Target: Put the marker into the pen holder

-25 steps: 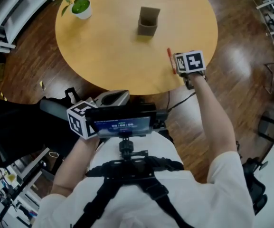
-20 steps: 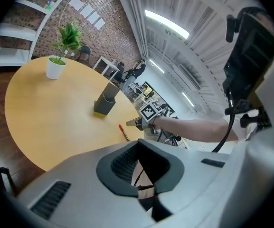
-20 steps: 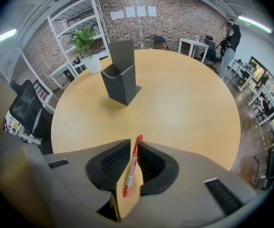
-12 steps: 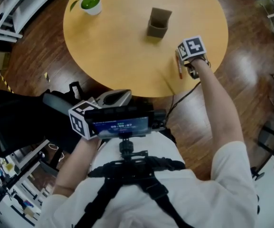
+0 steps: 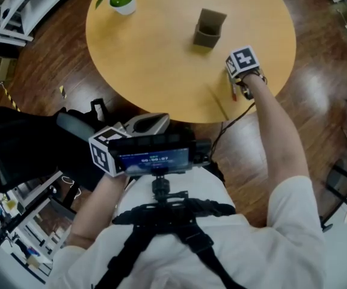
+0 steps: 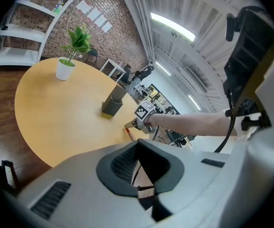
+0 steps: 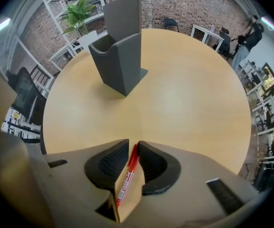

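Marker (image 7: 127, 175), red with a white label too small to read, lies on the tabletop (image 7: 189, 103) between the fingers of your right gripper (image 7: 133, 145). They have just been opening and stand apart. Holder (image 7: 120, 56) stands well apart. Left gripper (image 6: 137, 144) fingers together, empty.

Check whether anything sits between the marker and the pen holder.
Nothing visible does. The marker lies on the table between the jaws of the right gripper, which have just been opening. Only bare surface runs from it to the pen holder. The potted plant stands far off to one side.
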Demonstrator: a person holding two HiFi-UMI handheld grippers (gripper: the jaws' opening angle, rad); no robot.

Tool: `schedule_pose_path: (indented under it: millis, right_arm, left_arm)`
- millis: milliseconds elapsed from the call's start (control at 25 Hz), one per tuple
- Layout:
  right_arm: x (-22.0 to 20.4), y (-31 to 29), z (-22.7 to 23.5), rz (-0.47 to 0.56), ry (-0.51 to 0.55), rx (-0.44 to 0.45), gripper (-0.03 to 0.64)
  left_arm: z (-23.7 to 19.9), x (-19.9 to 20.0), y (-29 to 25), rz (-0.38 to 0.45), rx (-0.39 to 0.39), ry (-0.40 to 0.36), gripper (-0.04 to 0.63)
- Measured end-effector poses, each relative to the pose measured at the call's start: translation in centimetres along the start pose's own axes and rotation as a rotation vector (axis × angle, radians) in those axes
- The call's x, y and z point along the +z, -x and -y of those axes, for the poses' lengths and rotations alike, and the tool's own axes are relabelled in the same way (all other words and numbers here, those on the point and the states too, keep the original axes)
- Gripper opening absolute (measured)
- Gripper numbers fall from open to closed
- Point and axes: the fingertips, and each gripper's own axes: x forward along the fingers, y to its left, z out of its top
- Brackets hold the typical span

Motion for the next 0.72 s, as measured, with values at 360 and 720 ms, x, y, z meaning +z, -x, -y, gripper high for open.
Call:
schedule_pose_path:
  millis: [360,720]
  right_arm:
    - [-0.1,-0.4,0.9,-0.004,-0.013,0.002,0.028]
    - [0.2,-0.6,1.3,0.042,-0.124,0.042,0.028]
  left_arm:
    - [-0.1,-0.2,0.1,-0.001,0.010,0.000,-0.006]
    - [0.1,-0.5,0.1,-0.014,0.013,-0.017,-0.006]
